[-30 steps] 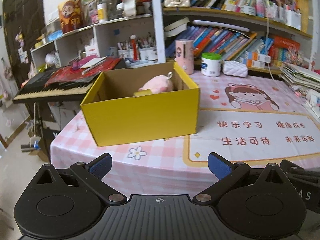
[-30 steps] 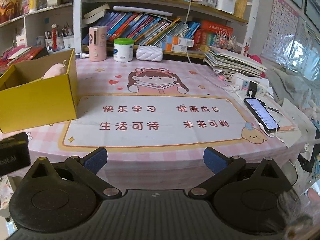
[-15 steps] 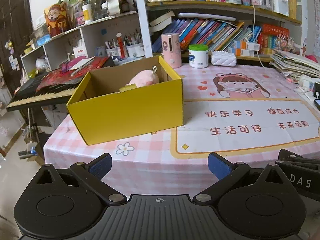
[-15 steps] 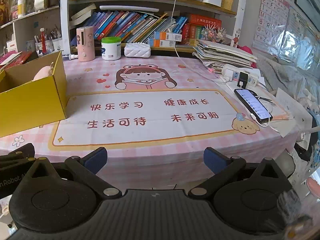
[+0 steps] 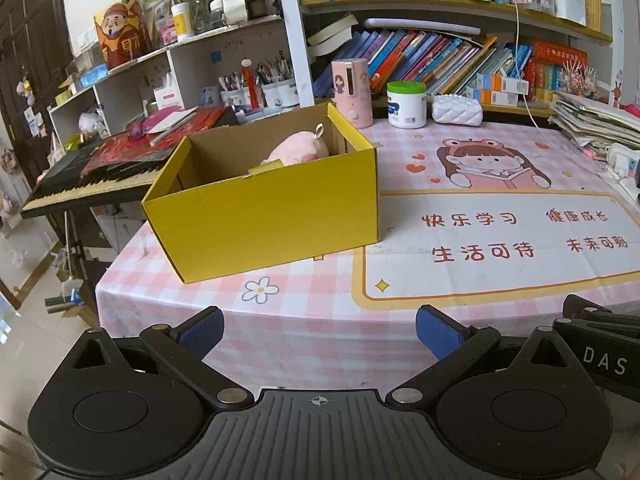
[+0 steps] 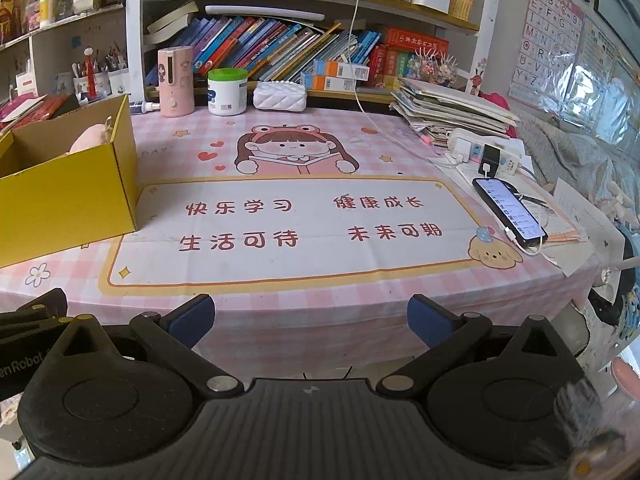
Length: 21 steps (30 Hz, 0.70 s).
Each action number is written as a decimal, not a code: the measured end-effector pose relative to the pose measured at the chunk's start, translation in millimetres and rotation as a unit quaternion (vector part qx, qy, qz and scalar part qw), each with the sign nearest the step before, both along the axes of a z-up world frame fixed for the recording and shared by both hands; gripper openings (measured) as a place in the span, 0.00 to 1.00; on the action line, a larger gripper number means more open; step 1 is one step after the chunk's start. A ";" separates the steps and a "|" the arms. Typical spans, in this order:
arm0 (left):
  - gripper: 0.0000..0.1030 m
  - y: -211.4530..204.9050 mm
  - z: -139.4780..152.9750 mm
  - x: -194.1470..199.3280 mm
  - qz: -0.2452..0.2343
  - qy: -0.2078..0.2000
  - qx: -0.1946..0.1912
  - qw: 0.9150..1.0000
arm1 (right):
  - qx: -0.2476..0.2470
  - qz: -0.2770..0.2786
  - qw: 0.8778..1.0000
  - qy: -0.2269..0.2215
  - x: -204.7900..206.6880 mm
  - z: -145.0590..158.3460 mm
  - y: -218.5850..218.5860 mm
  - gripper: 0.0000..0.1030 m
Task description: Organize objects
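A yellow cardboard box [image 5: 276,216] stands open on the left of the pink checked table [image 5: 304,312]; it also shows in the right wrist view [image 6: 68,196]. A pink plush toy [image 5: 298,148] lies inside it at the back. My left gripper [image 5: 320,334] is open and empty, held off the table's front edge, in front of the box. My right gripper [image 6: 310,320] is open and empty, off the front edge near the table's middle. Each gripper's body shows at the edge of the other's view.
A pink dispenser [image 6: 176,80], a white jar with a green lid [image 6: 227,92] and a white quilted pouch [image 6: 280,97] stand along the back. A phone [image 6: 509,210], power strip [image 6: 484,152] and paper stack [image 6: 448,108] sit at right. A keyboard [image 5: 88,184] lies left of the table.
Both grippers have drawn back from the table and shifted a little left, so the box and mat look smaller and more of the table's front edge shows. Both stay open.
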State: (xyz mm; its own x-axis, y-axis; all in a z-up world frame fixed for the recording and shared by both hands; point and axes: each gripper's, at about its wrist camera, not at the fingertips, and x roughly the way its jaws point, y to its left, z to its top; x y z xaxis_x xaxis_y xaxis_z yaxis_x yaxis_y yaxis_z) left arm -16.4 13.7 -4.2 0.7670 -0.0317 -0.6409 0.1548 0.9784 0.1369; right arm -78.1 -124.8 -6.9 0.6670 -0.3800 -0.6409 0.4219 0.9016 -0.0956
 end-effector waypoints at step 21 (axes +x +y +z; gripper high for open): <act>1.00 3.1 2.3 1.9 0.008 -0.005 0.000 1.000 | -0.001 0.005 1.000 -0.002 1.1 0.8 4.4 1.00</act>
State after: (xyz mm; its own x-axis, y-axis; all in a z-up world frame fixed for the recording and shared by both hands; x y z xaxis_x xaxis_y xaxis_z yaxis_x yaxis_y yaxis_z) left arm -14.5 16.8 -1.8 0.7739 -0.0192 -0.6330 0.1383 0.9805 0.1393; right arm -77.0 -120.4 -6.1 0.6733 -0.3735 -0.6381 0.4125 0.9060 -0.0950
